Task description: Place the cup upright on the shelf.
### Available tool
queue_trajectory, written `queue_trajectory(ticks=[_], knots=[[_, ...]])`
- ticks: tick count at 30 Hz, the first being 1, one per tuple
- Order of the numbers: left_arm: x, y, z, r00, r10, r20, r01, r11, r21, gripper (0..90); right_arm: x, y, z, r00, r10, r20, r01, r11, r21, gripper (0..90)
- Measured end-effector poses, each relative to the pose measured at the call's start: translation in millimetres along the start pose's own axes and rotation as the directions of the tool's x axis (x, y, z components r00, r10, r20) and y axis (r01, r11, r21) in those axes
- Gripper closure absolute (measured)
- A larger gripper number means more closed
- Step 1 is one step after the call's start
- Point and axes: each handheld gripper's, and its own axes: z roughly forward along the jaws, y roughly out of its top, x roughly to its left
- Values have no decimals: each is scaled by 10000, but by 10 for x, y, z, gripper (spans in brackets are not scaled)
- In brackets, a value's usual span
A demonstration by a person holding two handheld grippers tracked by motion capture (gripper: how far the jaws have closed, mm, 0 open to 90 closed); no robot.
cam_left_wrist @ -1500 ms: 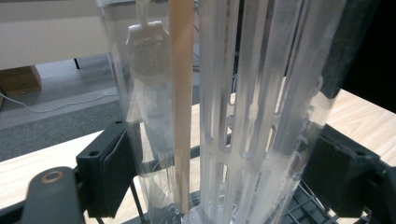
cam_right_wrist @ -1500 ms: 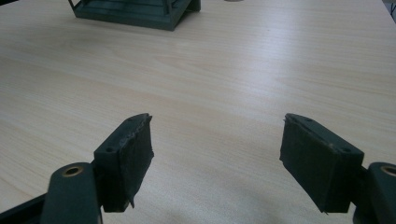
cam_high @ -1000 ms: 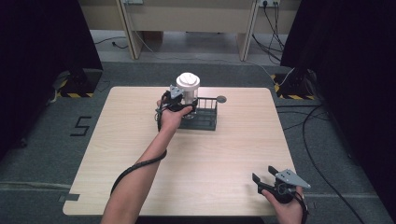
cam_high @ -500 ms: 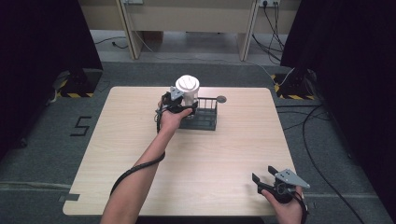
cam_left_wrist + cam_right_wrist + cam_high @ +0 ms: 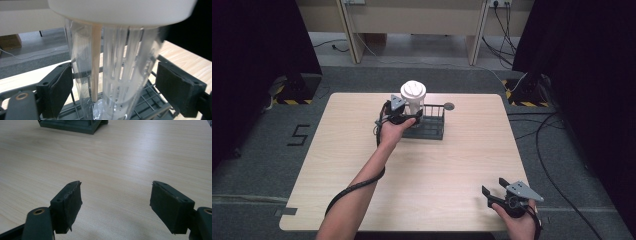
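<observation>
Clear plastic, white-lidded, the tumbler (image 5: 117,75) stands in the dark wire rack (image 5: 430,127) between your left gripper's (image 5: 115,87) spread jaws, neither pad touching. Your right gripper (image 5: 116,205) hovers wide open over the table (image 5: 452,170).

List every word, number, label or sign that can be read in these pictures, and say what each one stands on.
"5": a dark figure marked on the grey floor left of the table.
No words: yellow-and-black hazard stripes on the floor at the far left and far right.
The white-lidded clear tumbler, the rack and both grippers carry no readable text.
</observation>
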Motion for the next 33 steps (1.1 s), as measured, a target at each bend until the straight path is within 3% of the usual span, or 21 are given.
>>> queue_trajectory(ticks=[12,33], knots=[[-18,-25,-239,9994,218,271,-221,9997,81,146,1,1,3,10000,-30,34,30,10000,20,257],[76,-180,-645,9993,269,276,-278,9991,306,150,2,1,2,10000,-12,78,12,10000,12,257]])
